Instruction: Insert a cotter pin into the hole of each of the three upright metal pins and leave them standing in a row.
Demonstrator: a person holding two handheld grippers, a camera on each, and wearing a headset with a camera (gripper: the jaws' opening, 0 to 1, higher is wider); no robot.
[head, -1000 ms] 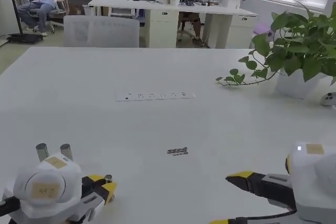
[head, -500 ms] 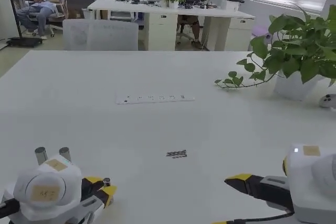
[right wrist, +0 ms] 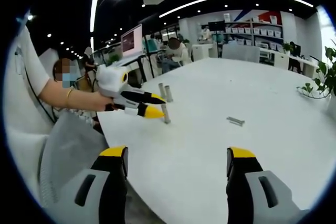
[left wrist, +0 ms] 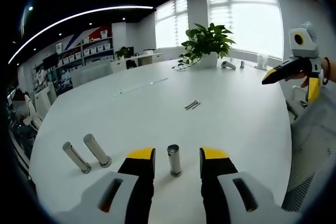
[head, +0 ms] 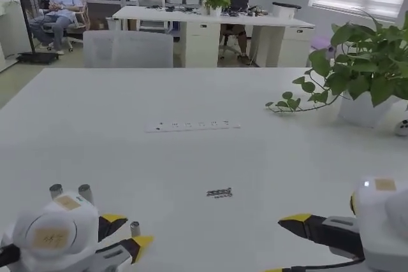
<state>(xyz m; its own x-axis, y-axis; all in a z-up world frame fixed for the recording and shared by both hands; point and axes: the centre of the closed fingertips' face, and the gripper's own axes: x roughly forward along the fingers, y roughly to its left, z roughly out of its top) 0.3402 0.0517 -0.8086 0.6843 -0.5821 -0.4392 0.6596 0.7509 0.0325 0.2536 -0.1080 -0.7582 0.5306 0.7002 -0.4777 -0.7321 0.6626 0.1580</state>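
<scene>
Three upright metal pins stand on the white table (head: 191,157). Two pins (head: 70,192) (left wrist: 87,153) stand side by side at the left. The third pin (head: 134,229) (left wrist: 174,165) stands between the jaws of my left gripper (head: 124,234) (left wrist: 176,155), which is open and shows gaps on both sides of it. A small bunch of cotter pins (head: 218,193) (left wrist: 192,105) (right wrist: 235,121) lies mid-table. My right gripper (head: 280,246) (right wrist: 177,153) hangs wide open over the near right, holding nothing.
A white power strip (head: 191,125) lies further back on the table. A potted plant (head: 363,68) stands at the right edge. A grey chair (head: 127,49) stands behind the far edge, and people sit at desks beyond it.
My left gripper's jaws have spread apart around the third pin, which stays upright. The right gripper has barely moved. The head camera tilted slightly.
</scene>
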